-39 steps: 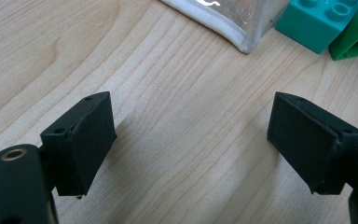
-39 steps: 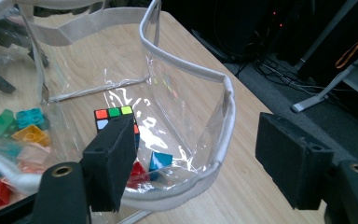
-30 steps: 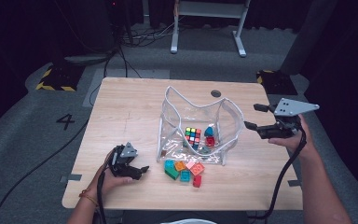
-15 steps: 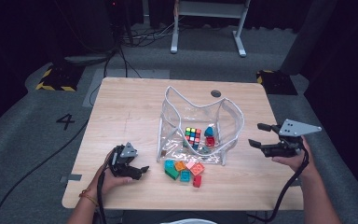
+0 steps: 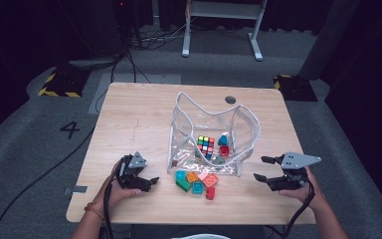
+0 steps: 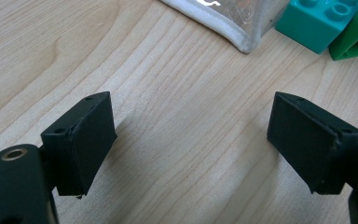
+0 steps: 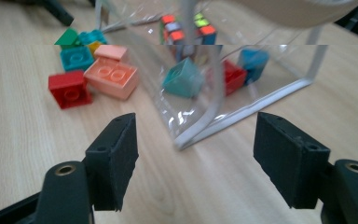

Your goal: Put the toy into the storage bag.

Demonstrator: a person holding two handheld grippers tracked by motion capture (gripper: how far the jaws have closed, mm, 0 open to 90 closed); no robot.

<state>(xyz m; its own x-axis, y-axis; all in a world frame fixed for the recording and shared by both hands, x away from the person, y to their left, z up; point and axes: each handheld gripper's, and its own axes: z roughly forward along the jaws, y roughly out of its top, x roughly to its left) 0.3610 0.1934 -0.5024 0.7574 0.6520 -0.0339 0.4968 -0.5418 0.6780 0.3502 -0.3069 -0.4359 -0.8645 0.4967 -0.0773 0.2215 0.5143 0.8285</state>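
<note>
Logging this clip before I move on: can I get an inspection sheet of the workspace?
Surface: light wooden table, dark round spot near the far edge.
Job's things: clear plastic bag standing open, puzzle cube and some blocks inside; loose blocks in front of it.
Clutter: nothing seen.
Grippers: left gripper open, empty, by the blocks; right gripper open, empty, jaws just closing slightly, right of the bag.
Cables: one trails from each gripper; more on the floor.
Surroundings: grey carpet, white frame behind.

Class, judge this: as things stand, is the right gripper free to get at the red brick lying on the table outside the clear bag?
Probably yes. The right gripper is open and empty, low over the table. Bare wood lies between it and the red brick. The clear bag sits off to one side of that path.
</note>
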